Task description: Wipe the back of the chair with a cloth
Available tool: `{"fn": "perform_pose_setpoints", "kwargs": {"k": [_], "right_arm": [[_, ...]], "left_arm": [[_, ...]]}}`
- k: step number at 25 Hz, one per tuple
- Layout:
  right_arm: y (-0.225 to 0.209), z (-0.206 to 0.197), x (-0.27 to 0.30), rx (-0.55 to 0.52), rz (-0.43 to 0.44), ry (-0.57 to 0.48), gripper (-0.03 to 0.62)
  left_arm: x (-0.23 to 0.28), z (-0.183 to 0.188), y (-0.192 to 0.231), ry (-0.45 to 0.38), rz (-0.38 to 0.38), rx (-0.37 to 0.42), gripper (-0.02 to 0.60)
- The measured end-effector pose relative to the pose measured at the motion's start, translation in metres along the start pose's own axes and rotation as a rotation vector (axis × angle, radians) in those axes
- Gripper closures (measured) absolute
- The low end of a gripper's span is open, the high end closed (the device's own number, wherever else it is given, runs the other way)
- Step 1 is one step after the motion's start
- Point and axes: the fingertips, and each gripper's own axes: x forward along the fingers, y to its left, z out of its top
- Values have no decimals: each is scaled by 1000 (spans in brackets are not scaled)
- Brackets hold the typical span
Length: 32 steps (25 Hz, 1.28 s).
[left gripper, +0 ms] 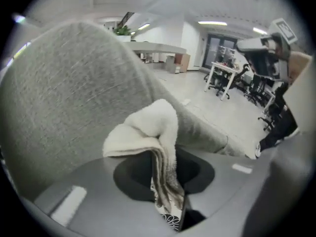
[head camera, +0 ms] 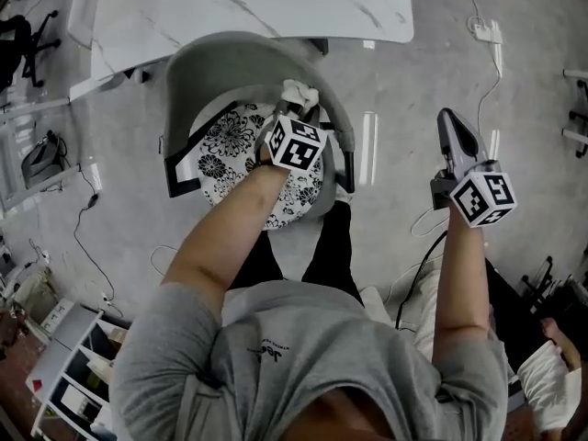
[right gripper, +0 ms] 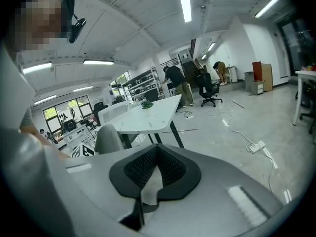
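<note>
My left gripper [head camera: 293,115] reaches down over the chair, and in its own view [left gripper: 165,184] the fingers are pinched tight on a folded white cloth [left gripper: 148,127]. The fold runs down between the two pads, and the fluffy end bunches up above the tips. That bunched end lies against the grey fabric of the chair back [left gripper: 64,93].

From the head view, I see the cloth [head camera: 299,92] on the inner face of the chair back [head camera: 230,58], toward its right side and just below the curved top rim. The black-and-white flowered cushion [head camera: 220,145] on the seat is directly under the gripper. A white marble-patterned table [head camera: 248,3] stands just beyond the chair, close behind its back.

My right gripper [head camera: 448,118] is well apart from the chair, off to the right over bare grey floor [head camera: 395,81]. In its own view [right gripper: 155,154], the ribbed black pads are pressed together at their tips with nothing between them. I see only a sliver of floor through the gap lower down. It points across the room, where I see the table [right gripper: 148,115] again and a white power strip [right gripper: 254,146] with its cable lying on the floor. The same power strip [head camera: 485,33] shows near the top right of the head view.
</note>
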Motion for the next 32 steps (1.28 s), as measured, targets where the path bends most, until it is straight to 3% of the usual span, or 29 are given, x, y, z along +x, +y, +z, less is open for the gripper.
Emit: {"fn": "perform_pose_setpoints", "kwargs": {"k": [2,4,7,10,17,23,28,32], "right_arm": [[5,-4,-1,-2,6,5,594],[16,-6,2,-13,18,16,594],[41,-7,14,-36,44,32,594],[74,-4,35,-69,88,44,594],[163,1,98,-121,206,48,594],[223,-9,134,-150,282,85,594],[242,-13,142,-166,300,104,594],[233,-10,135,-169,287,102,594]], "left_arm": [[-3,0,-15,-10,-24,62,436],[-9,-3,-22,-26,-57,38,437],[-27,-18,-5,-49,-64,-88,436],[-53,-45,41,-70,-11,-239,437],[-101,-147,146,-67,150,-511,437],[-119,-213,195,-39,203,-715,436],[-116,-228,215,-49,200,-831,436],[-110,-223,224,-61,200,-941,436]]}}
